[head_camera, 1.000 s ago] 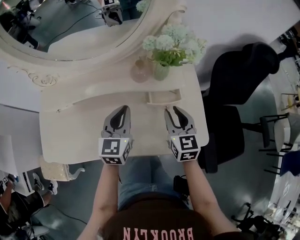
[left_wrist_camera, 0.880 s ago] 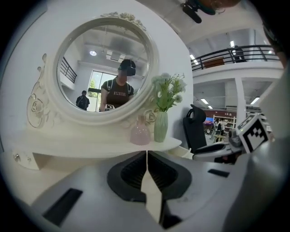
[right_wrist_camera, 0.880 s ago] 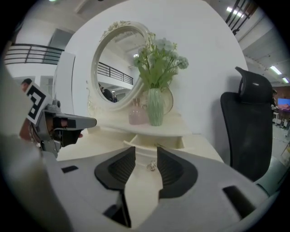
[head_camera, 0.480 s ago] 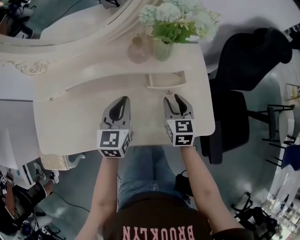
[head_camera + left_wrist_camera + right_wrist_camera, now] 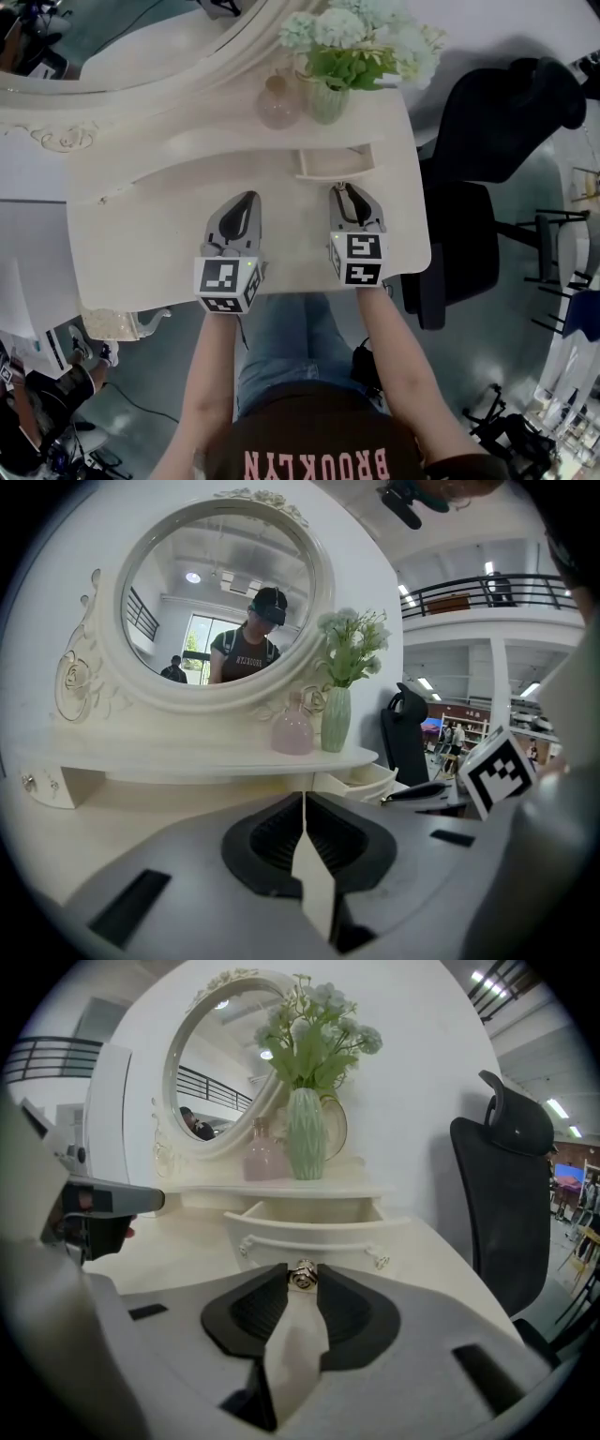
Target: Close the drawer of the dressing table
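Observation:
The cream dressing table (image 5: pixel 141 253) has a small drawer (image 5: pixel 337 161) standing pulled out under its raised shelf, at the right. My right gripper (image 5: pixel 345 191) reaches the drawer front (image 5: pixel 309 1227). Its jaws have just been closing, and the round metal knob (image 5: pixel 302 1277) sits pinched between the tips. My left gripper (image 5: pixel 246 199) rests over the bare tabletop left of the drawer. Its jaws (image 5: pixel 304 794) meet with nothing between them. In the left gripper view the open drawer (image 5: pixel 367 780) shows to the right.
A green vase of white flowers (image 5: pixel 328 94) and a pink bottle (image 5: pixel 278 103) stand on the shelf behind the drawer, below the oval mirror (image 5: pixel 141 37). A black office chair (image 5: pixel 487 141) stands to the table's right.
Both grippers have sunk toward the tabletop. The right gripper's jaws have narrowed onto the drawer's knob; the left has stayed shut.

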Demonstrator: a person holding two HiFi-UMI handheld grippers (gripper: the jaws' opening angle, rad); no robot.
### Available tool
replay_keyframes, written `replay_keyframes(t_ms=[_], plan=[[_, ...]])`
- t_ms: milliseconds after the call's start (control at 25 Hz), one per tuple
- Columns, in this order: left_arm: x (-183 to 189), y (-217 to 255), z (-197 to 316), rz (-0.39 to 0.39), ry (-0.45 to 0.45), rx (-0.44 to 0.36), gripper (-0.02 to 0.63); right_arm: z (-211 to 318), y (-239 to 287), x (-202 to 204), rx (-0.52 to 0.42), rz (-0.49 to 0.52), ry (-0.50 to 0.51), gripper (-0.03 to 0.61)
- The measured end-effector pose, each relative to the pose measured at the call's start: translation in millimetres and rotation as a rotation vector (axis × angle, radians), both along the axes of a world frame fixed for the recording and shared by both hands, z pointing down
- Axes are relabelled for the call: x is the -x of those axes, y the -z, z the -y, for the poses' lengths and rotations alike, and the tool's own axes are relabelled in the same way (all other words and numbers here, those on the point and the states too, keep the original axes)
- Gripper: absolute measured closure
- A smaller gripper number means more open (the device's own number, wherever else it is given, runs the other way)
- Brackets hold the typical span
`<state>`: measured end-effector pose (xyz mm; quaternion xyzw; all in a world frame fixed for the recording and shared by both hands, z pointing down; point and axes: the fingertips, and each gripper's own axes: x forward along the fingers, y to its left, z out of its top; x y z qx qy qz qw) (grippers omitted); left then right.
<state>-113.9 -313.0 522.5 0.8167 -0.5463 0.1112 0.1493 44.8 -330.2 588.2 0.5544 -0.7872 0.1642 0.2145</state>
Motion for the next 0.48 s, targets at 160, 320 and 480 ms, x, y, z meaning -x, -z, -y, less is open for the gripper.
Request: replay_keyframes(t_ms=[160, 320, 480], plan=[[1, 3, 3, 0.001, 0.004, -0.002, 0.604, 1, 0, 0, 0.016, 0.001, 0.001, 0.494], [4, 12, 7, -0.001, 0.014, -0.012, 0.604, 1, 4, 1, 0.031, -0.001, 0.007, 0.494], [4, 23, 11, -0.006, 0.024, -0.025, 0.604, 3, 5, 0, 0.045, 0.0, 0.01, 0.494]])
